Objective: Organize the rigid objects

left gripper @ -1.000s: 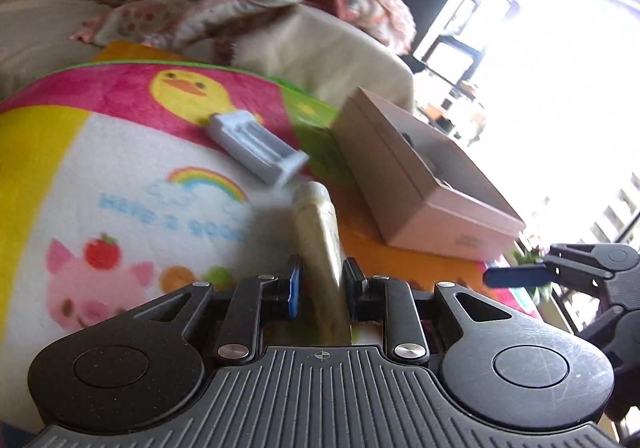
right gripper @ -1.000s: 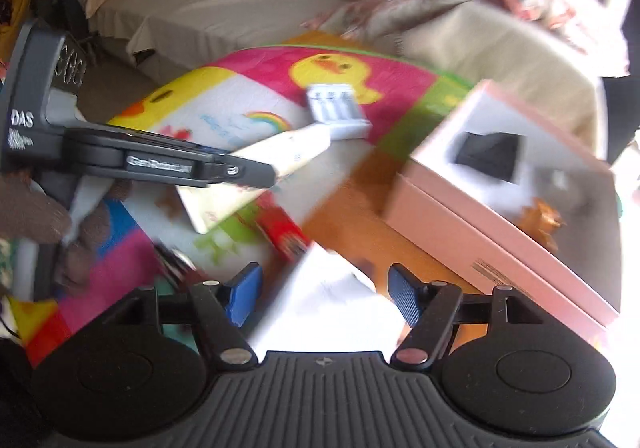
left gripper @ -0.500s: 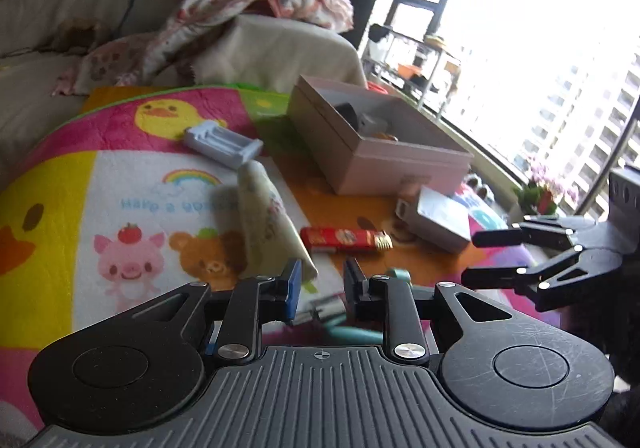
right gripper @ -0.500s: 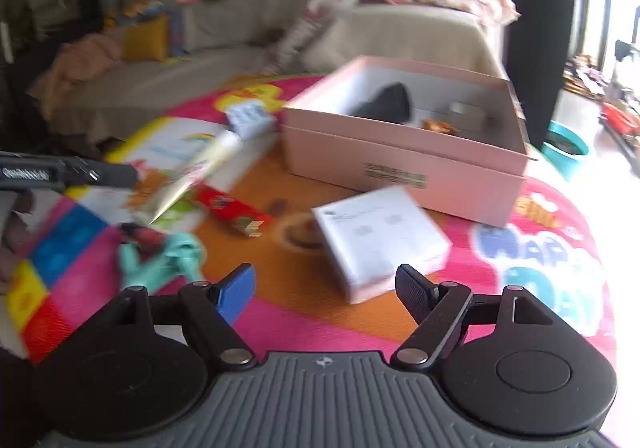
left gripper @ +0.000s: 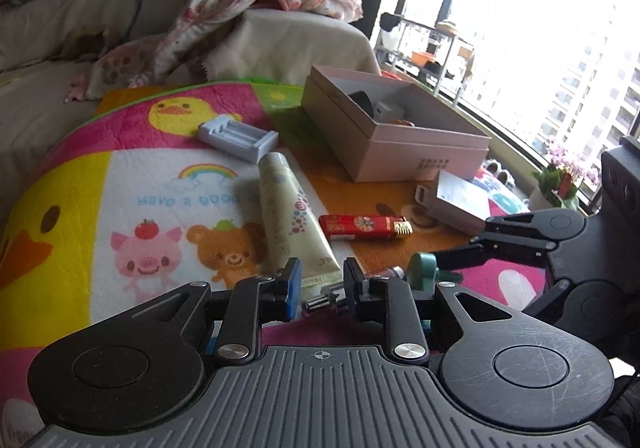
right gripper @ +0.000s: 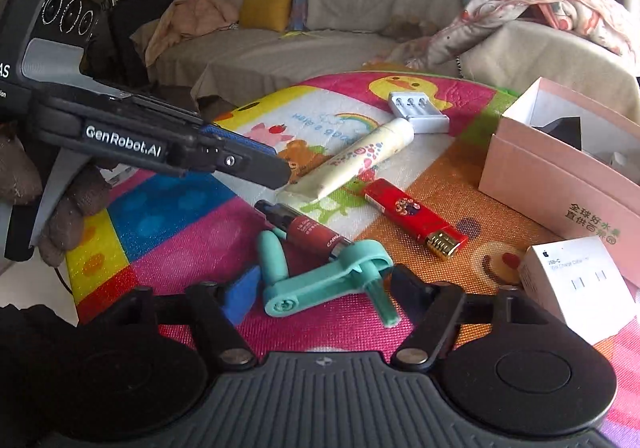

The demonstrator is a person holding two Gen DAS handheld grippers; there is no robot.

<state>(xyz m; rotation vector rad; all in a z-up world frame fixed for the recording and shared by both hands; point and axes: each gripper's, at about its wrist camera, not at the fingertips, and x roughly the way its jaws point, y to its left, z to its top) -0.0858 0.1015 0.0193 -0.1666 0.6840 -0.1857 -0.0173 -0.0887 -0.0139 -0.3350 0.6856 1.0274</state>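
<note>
At the left of the right wrist view, the left gripper (right gripper: 276,172) hangs over the play mat (right gripper: 180,208), its jaws slightly parted and empty, just off the crimped end of the cream tube (right gripper: 352,160). Center, the red lighter (right gripper: 412,220) and teal tool (right gripper: 328,280) lie near; the right gripper (right gripper: 320,292) spreads wide around the teal tool. At right stand the pink box (right gripper: 560,184) and white carton (right gripper: 576,284).

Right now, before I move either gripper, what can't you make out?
Whether the left gripper grips the cream tube: left wrist view, pads cover the contact.
Pink box contents: both views, its walls hide most; right wrist edge crops it.
Dark red tube label: right wrist view, too small; left wrist view, fingers hide it.
</note>
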